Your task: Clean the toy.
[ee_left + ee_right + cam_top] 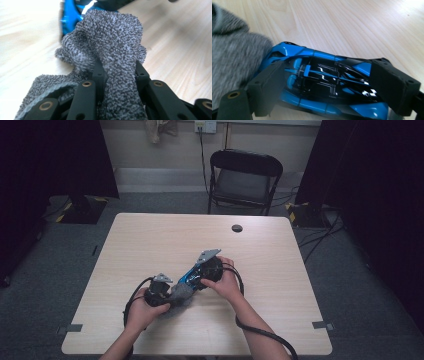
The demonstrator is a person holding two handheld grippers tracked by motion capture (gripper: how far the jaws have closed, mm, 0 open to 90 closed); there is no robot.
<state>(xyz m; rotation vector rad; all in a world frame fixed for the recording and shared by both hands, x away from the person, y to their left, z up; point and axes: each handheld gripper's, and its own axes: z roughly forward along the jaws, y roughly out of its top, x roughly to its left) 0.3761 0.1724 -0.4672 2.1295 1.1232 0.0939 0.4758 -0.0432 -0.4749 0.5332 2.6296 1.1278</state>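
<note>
Bench: pale wood-grain rectangular bench (150,250), carrying everything listed below; a small dark round grommet (237,228) sits in its top, on the far side from the cloth.
Chair: black folding chair (243,177) on the grey floor, beyond the bench's far edge and well apart from the cloth.
Cloth: grey speckled terry cloth (112,42), bunched near the bench's front edge between the two hands; one fold rises up between the left gripper's jaws, the rest lies on the wood.
Right gripper: right gripper (329,90), just right of the cloth; its two black jaws stand wide, one on each side of the toy car's body, with the pads against its sides. The jaws were lately shifting in width.
Left gripper: left gripper (117,75), at the cloth's left end; jaws drawn narrow and pinching the raised fold of cloth.
Toy car: glossy blue and black plastic toy car (324,80), lying on the bench with one end touching the cloth's edge, lengthwise between the right gripper's jaws.
</note>
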